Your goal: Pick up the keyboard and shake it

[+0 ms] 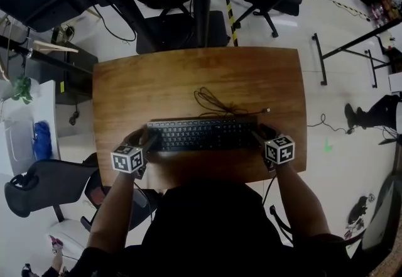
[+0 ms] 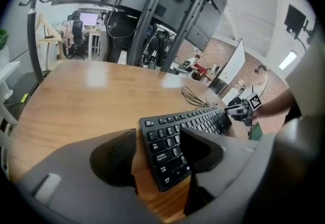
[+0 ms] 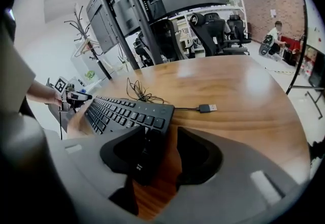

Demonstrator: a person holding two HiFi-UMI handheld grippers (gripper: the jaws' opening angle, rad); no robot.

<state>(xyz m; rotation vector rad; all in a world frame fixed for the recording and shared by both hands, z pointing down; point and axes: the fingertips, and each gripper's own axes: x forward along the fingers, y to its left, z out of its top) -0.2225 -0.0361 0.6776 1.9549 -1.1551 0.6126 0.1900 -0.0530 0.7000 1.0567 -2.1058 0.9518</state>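
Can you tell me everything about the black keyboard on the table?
The keyboard is black, looks plastic, long and flat, with rows of keys facing up. It lies flat on the wooden table, near the edge closest to the person. Its thin black cable curls loosely behind it and ends in an unplugged USB plug. The left gripper and right gripper each have open jaws around one end; neither squeezes it.

At lower centre, right gripper (image 3: 170,153) with jaws apart around the near end of the black keyboard (image 3: 127,111), flat on the wooden desk (image 3: 244,86), coiled cable (image 3: 139,93) and USB plug (image 3: 208,108) just beyond, left gripper (image 3: 76,97) at mid left.
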